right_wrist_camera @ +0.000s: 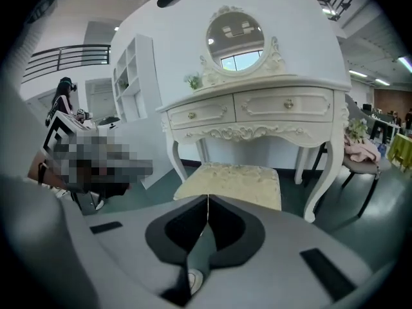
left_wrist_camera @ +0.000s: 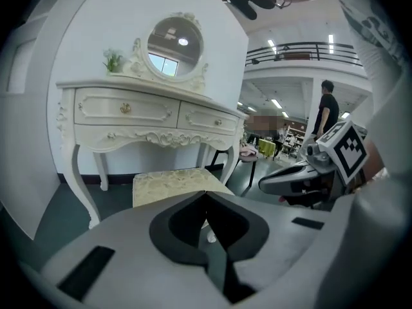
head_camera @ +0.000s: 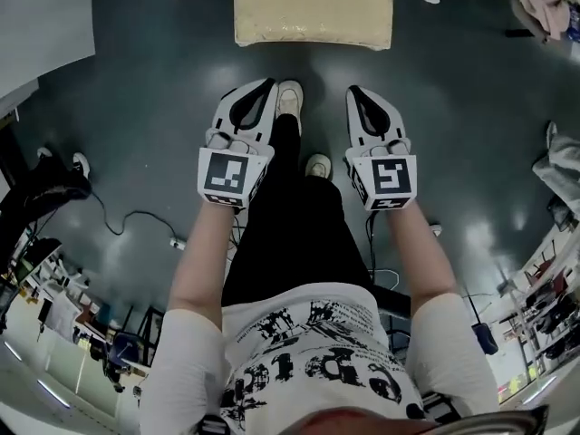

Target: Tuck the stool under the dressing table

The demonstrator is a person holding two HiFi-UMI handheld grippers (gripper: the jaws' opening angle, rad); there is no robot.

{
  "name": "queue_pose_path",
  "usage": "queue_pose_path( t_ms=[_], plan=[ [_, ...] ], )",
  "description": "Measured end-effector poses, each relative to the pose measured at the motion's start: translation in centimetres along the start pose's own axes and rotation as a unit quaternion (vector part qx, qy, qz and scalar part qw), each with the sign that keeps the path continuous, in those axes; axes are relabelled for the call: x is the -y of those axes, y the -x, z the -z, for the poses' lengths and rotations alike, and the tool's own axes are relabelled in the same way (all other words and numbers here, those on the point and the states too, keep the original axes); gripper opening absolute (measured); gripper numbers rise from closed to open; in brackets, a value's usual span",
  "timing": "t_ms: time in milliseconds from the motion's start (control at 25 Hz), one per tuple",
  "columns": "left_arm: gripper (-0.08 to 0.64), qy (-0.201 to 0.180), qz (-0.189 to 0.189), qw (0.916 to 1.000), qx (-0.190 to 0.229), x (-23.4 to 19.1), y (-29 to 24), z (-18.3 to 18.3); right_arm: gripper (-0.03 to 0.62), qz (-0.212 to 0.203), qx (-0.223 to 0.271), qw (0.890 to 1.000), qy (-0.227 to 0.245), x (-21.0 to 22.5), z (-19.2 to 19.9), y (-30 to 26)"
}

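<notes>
— Stool (head_camera: 313,7)?
— On the floor (head_camera: 145,107), just before the dressing table (left_wrist_camera: 129,114), ahead of the shoes (head_camera: 290,98).
— Grippers?
— Left gripper (head_camera: 263,85), right gripper (head_camera: 356,91) side by side, both jaws closed on nothing, apart from the stool.

Cream patterned stool (head_camera: 314,7), white dressing table (right_wrist_camera: 257,108) (dark green floor (head_camera: 453,107)).

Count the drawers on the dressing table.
2. In the right gripper view, one drawer is on the left half of the dressing table, the other beside it on the right half. None seems hidden.
</notes>
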State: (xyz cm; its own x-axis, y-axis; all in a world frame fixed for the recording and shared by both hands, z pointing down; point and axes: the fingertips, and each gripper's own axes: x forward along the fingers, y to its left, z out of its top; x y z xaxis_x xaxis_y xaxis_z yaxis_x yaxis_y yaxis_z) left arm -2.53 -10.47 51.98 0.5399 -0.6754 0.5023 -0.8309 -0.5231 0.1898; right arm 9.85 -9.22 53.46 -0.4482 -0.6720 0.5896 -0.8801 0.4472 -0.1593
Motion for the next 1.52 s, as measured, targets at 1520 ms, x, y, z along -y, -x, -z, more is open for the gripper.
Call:
queue_pose_path(
  t_ms=[1520],
  plan=[
    [0.02,0.066,-0.052,0.9963,-0.015,-9.0,-14.7,9.4,0.018,0.074,-0.065,0.993,-0.059,10.4,7.3,-16.3]
  ],
)
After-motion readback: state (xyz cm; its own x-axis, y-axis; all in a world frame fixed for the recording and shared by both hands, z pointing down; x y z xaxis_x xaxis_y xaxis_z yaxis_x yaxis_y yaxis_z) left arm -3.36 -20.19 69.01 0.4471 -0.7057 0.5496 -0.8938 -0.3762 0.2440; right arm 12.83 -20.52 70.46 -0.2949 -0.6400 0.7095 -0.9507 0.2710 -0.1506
